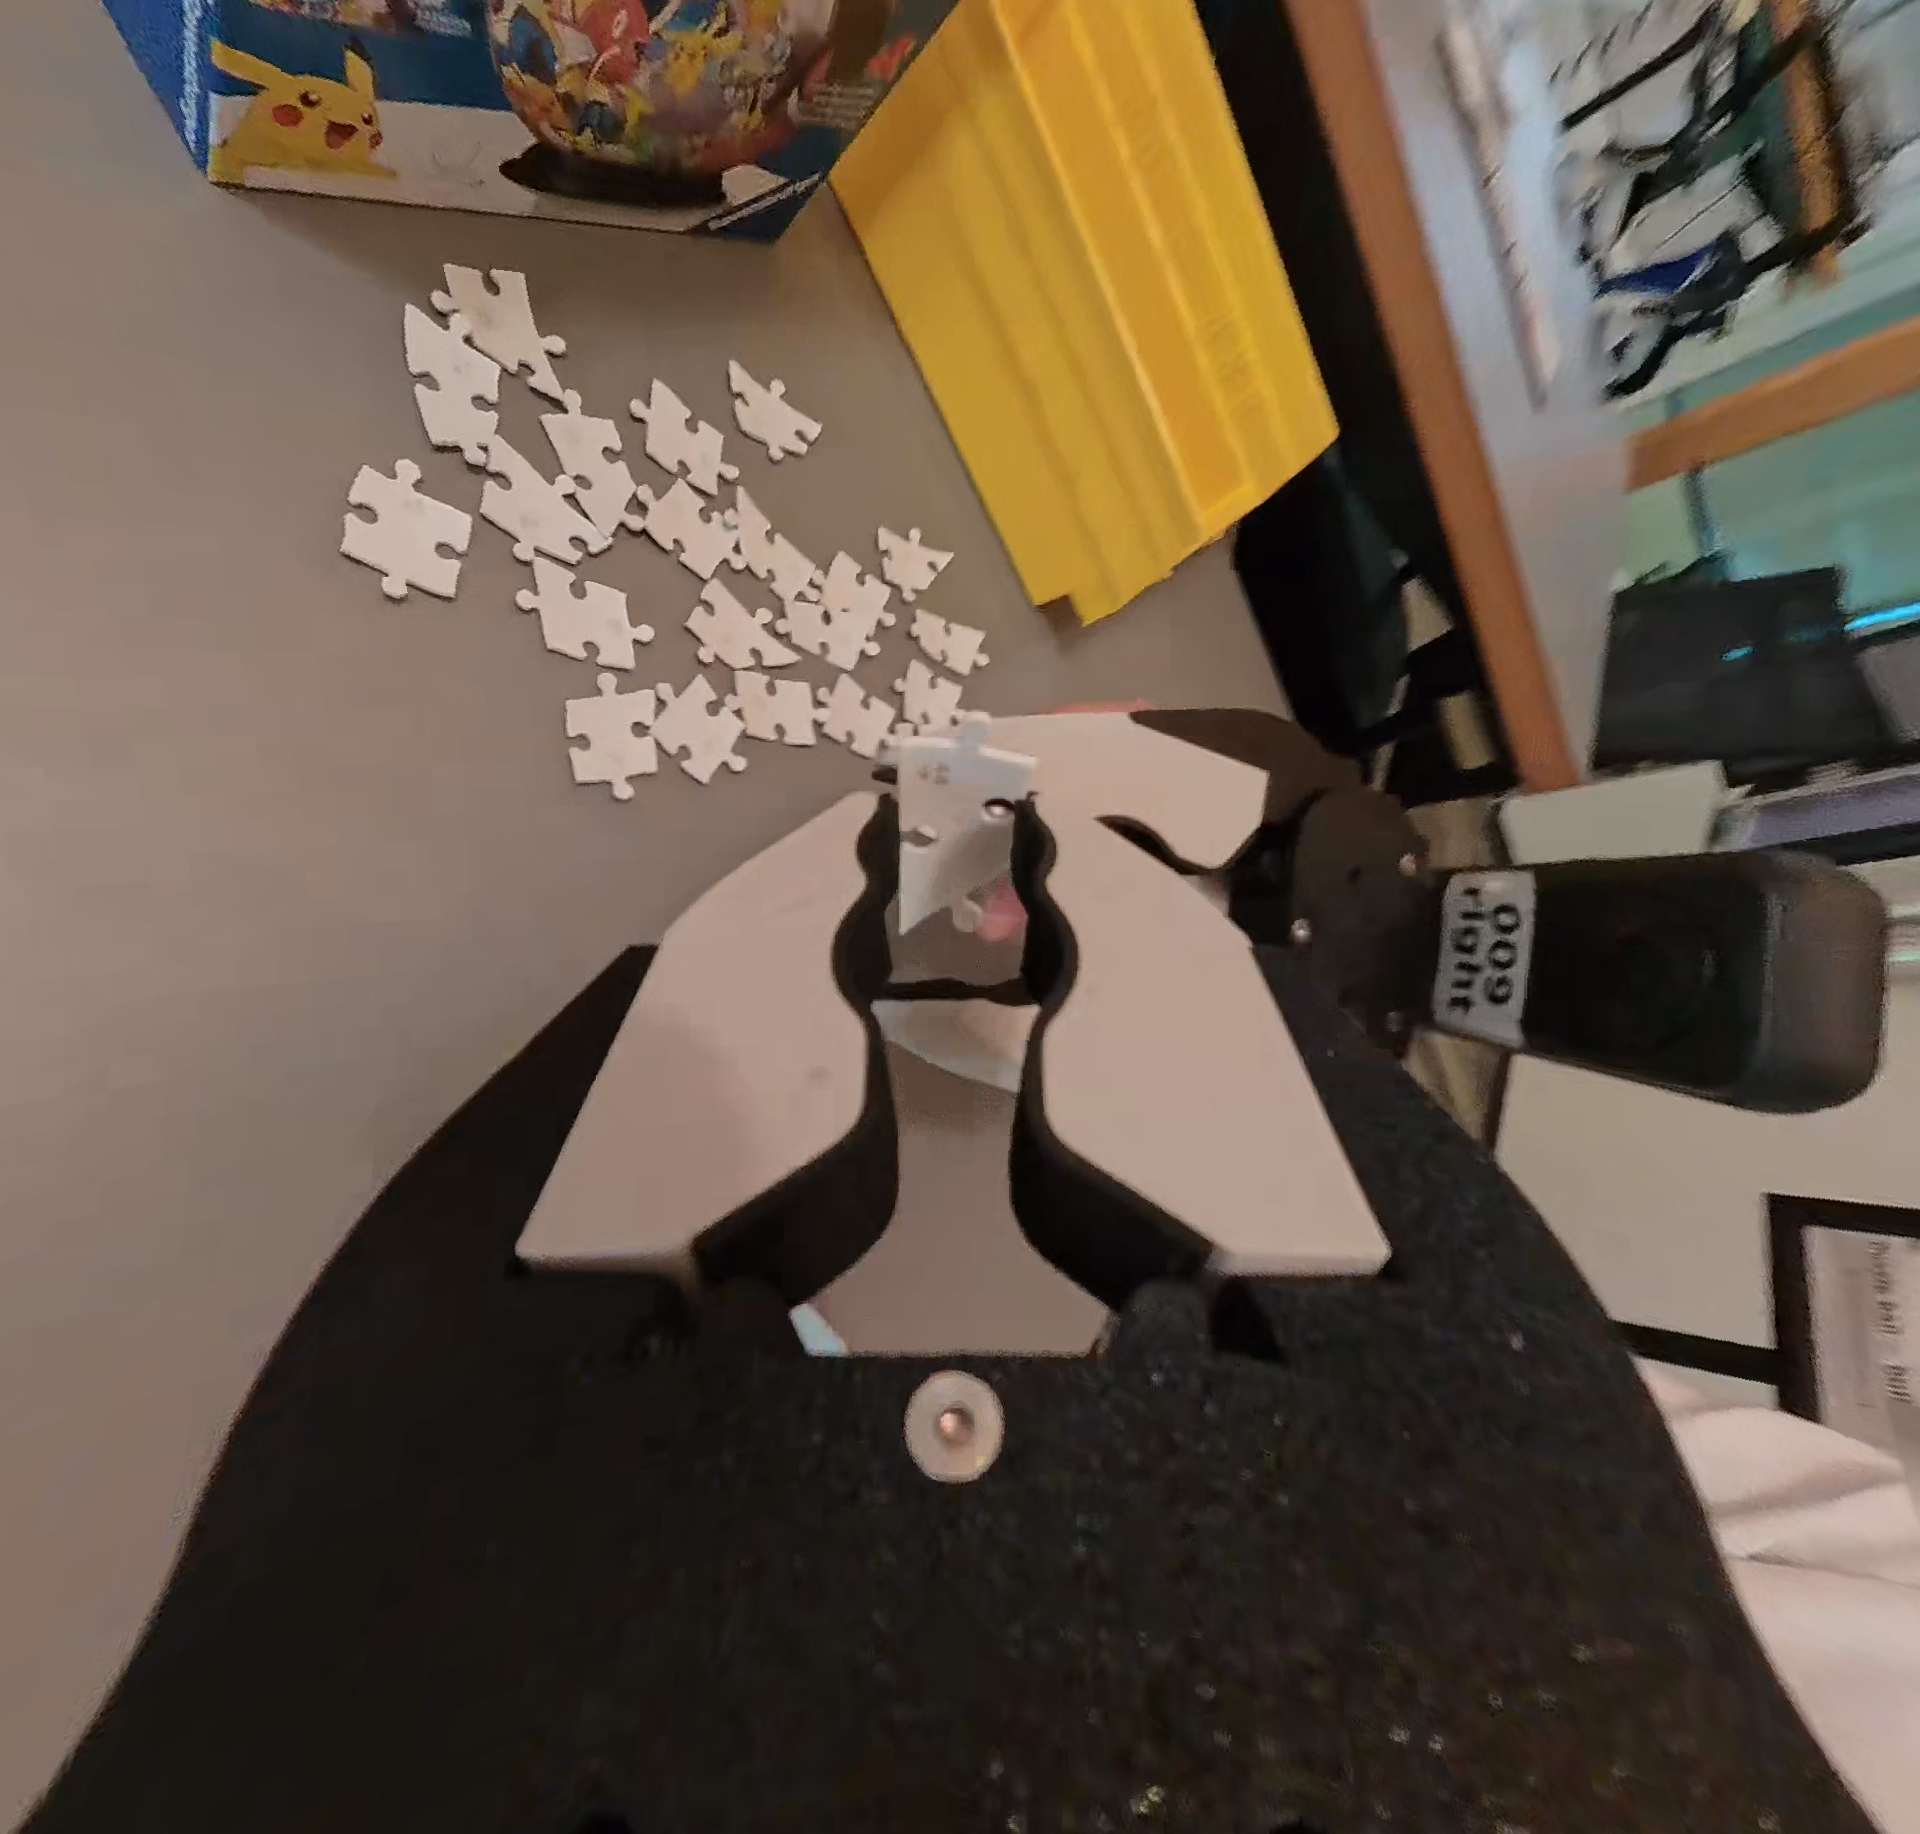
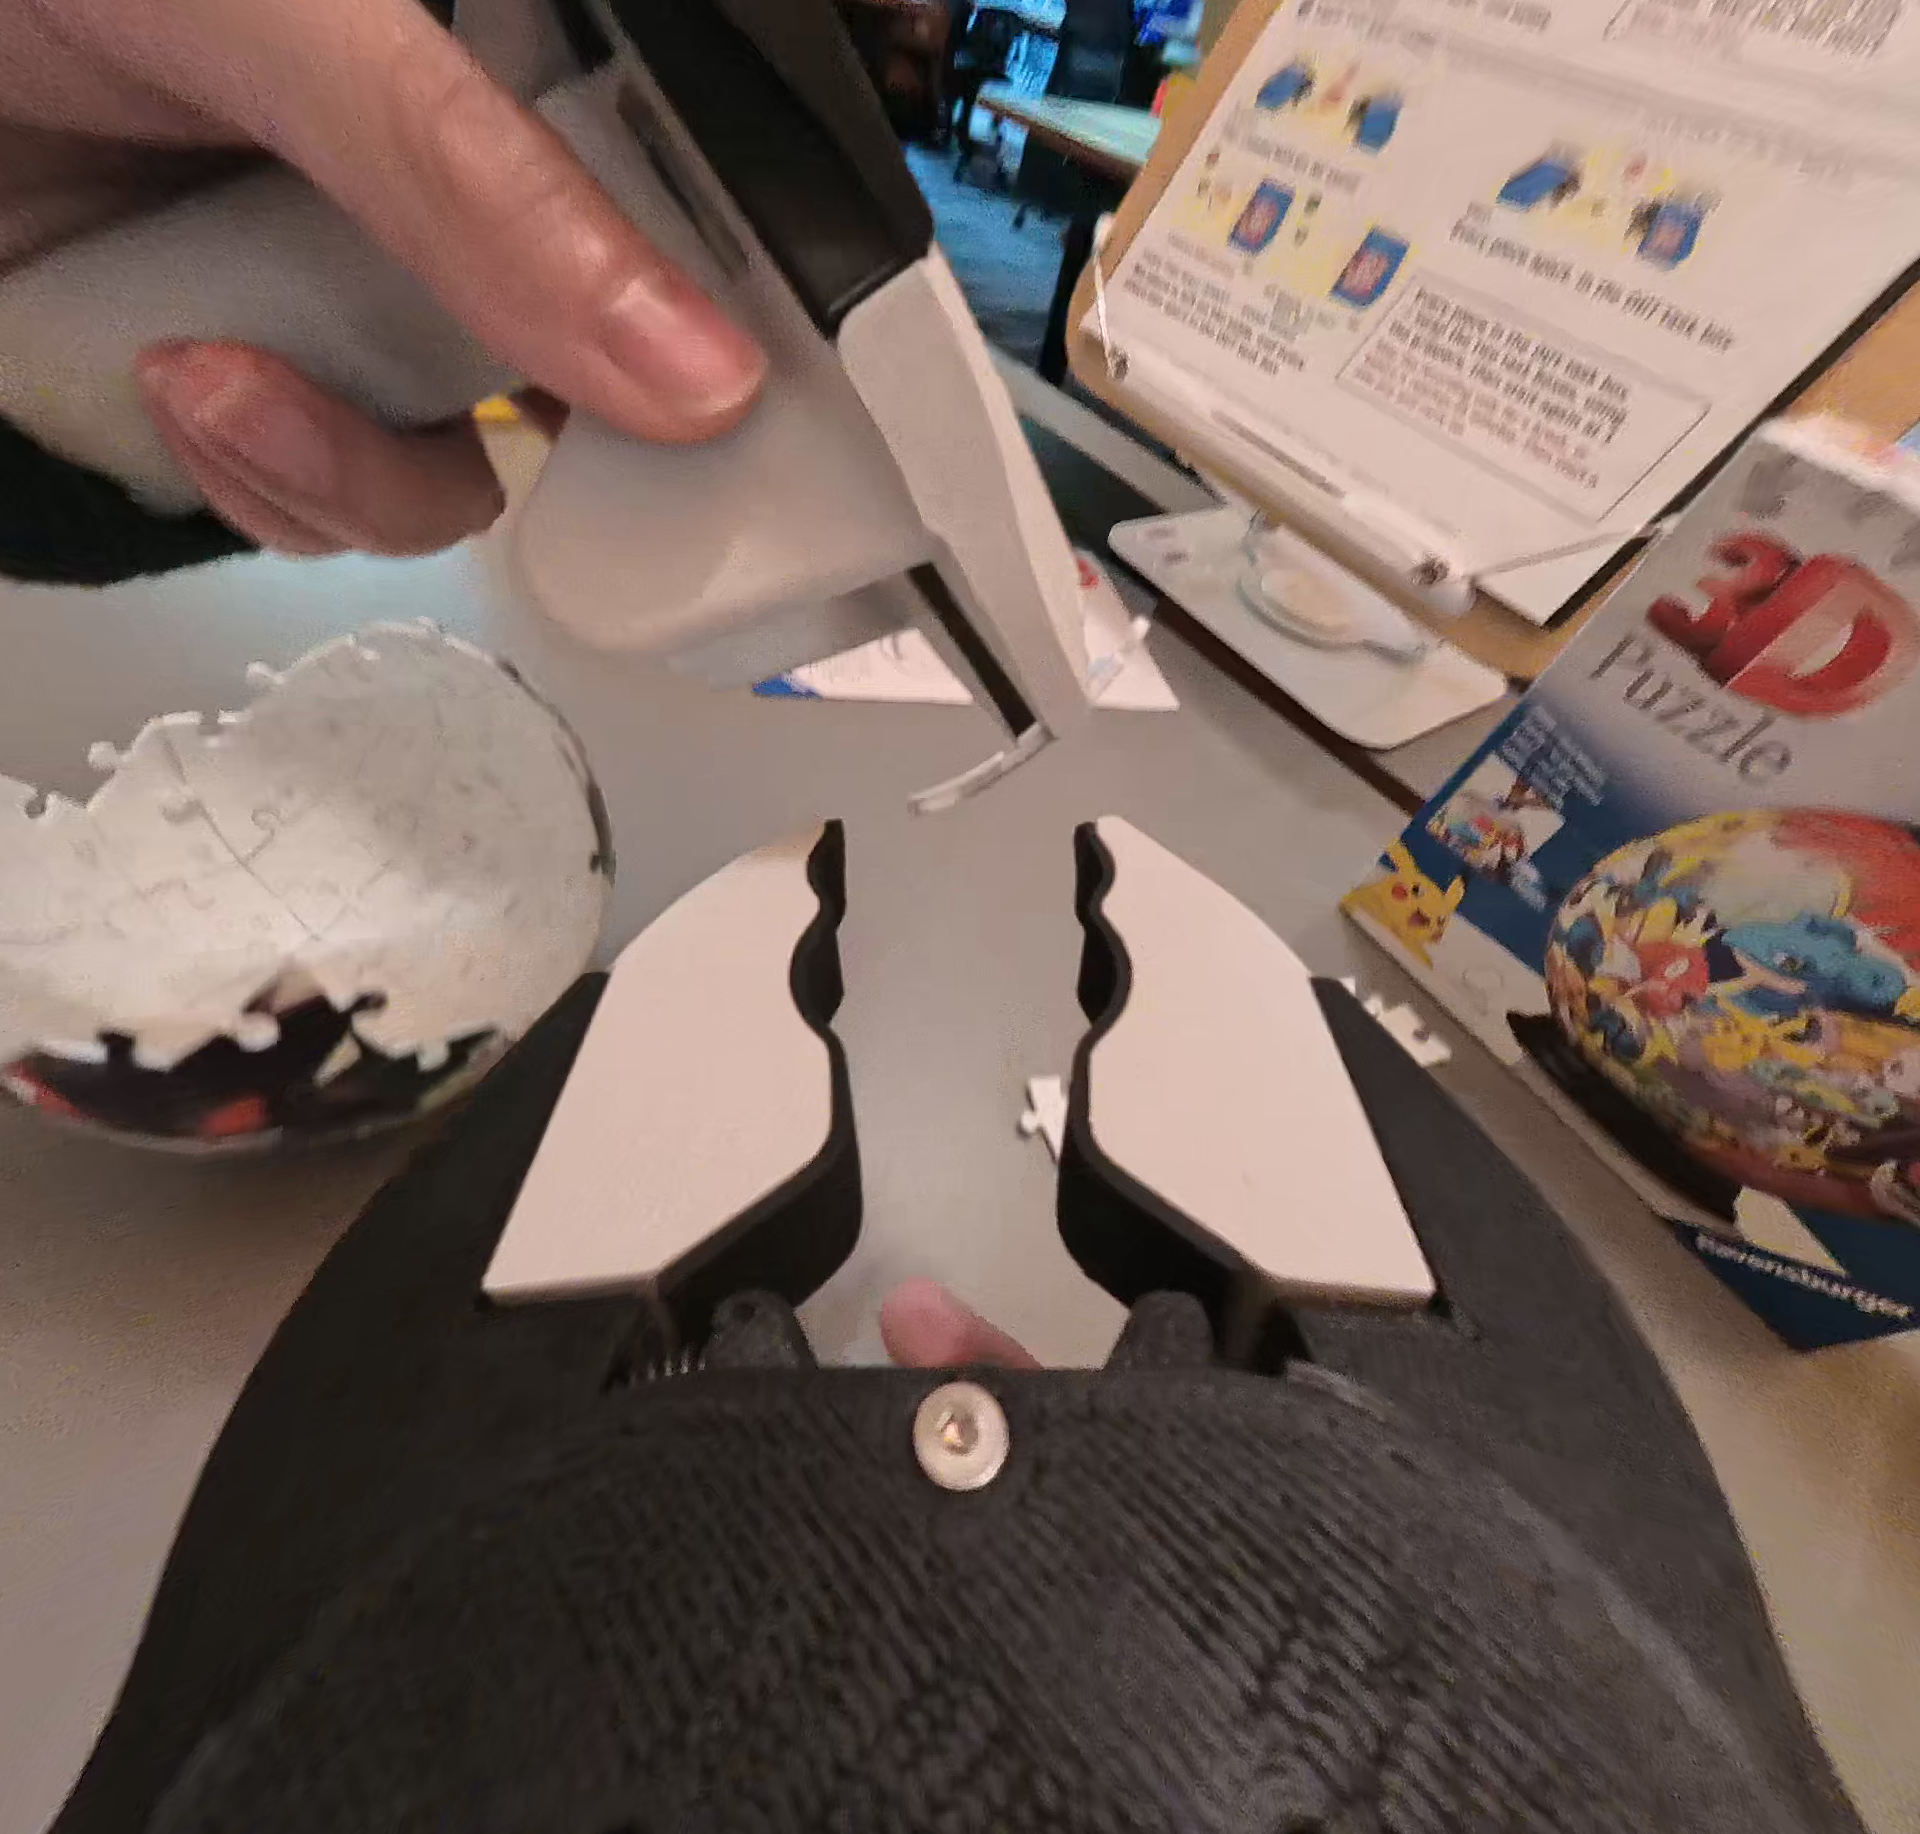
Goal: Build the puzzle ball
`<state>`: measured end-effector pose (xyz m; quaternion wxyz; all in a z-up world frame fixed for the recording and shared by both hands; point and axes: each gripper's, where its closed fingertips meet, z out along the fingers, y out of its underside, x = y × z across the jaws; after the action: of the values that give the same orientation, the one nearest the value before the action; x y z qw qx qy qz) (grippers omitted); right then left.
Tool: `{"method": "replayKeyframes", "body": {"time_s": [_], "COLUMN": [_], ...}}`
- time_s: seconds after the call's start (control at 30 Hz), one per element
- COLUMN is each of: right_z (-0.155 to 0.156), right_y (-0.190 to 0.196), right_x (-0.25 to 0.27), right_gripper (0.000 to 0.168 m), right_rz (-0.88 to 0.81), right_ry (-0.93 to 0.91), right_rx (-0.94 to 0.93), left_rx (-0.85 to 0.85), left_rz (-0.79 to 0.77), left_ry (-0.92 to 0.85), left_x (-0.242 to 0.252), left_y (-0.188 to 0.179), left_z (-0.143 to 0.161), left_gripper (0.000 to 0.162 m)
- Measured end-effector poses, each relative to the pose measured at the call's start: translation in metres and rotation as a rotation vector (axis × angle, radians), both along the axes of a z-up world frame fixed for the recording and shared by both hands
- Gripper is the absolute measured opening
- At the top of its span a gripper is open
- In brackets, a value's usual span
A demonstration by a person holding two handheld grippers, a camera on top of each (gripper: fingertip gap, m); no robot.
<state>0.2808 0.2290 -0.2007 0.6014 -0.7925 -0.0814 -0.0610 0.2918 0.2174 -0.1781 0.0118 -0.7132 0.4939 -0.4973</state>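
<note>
My left gripper (image 1: 956, 816) is shut on a white puzzle piece (image 1: 971, 771), held upright above the table. Several loose white pieces (image 1: 665, 558) lie face down beyond it. My right gripper (image 2: 958, 834) is open and empty, just below and facing the left gripper (image 2: 1023, 735), which a hand (image 2: 416, 226) holds; the held piece (image 2: 966, 778) shows edge-on there. In the left wrist view the right gripper (image 1: 1164, 797) sits close on the right, jaws apart. The partly built puzzle ball (image 2: 281, 880), white inside, rests open side up at the left.
The puzzle box (image 1: 499, 59) stands at the table's far side, also at the right in the right wrist view (image 2: 1714, 953). Yellow sorting trays (image 1: 1081, 278) lie beside it. An instruction sheet on a stand (image 2: 1507, 226) stands behind. A stray piece (image 2: 1044, 1109) lies under my right gripper. Less than 4 cm separates the two grippers' tips.
</note>
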Motion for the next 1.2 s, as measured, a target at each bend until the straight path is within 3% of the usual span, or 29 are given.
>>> {"method": "replayKeyframes", "body": {"time_s": [0.1, 0.2, 0.3, 0.43, 0.47, 0.63, 0.73, 0.83, 0.9, 1.0, 1.13, 1.2], "right_z": [0.016, 0.02, 0.02, 0.032, 0.035, 0.036, 0.02, 0.009, 0.006, 0.007, 0.023, 0.026], "right_y": [0.007, 0.009, 0.007, -0.004, -0.008, -0.023, -0.028, -0.03, -0.032, -0.028, -0.02, -0.017], "right_x": [-0.008, -0.02, -0.026, -0.036, -0.04, -0.05, -0.058, -0.068, -0.074, -0.064, -0.043, -0.045], "right_gripper": [0.032, 0.014, 0.007, 0.003, 0.002, 0.001, 0.001, 0.001, 0.002, 0.005, 0.025, 0.026], "right_rz": [-0.046, -0.02, 0.038, 0.168, 0.215, 0.347, 0.385, 0.422, 0.447, 0.388, 0.281, 0.291], "right_ry": [-0.052, -0.112, -0.147, 0.09, 0.183, 0.45, 0.454, 0.416, 0.398, 0.339, 0.362, 0.386], "right_rx": [0.079, 0.09, 0.073, 0.091, 0.091, 0.008, -0.118, -0.192, -0.22, -0.181, -0.026, 0.009], "left_rx": [-0.068, -0.077, -0.075, -0.011, 0.037, 0.469, 0.69, 0.808, 0.86, 0.737, 0.346, 0.182], "left_rz": [0.041, 0.079, 0.051, -0.041, -0.066, -0.21, -0.394, -0.568, -0.567, -0.466, -0.163, -0.074], "left_ry": [-0.047, -0.087, -0.117, -0.149, -0.15, -0.199, -0.229, -0.191, -0.131, -0.106, -0.213, -0.288], "left_x": [-0.012, -0.022, -0.035, -0.055, -0.06, -0.074, -0.079, -0.085, -0.081, -0.075, -0.062, -0.062], "left_y": [0.0, 0.004, 0.005, 0.004, 0.005, 0.013, -0.004, -0.021, -0.018, -0.014, -0.002, 0.002], "left_z": [0.009, 0.017, 0.024, 0.03, 0.031, 0.038, 0.034, 0.016, 0.005, 0.005, 0.026, 0.035], "left_gripper": [0.021, 0.02, 0.017, 0.023, 0.033, 0.037, 0.03, 0.022, 0.015, 0.005, 0.002, 0.002]}}
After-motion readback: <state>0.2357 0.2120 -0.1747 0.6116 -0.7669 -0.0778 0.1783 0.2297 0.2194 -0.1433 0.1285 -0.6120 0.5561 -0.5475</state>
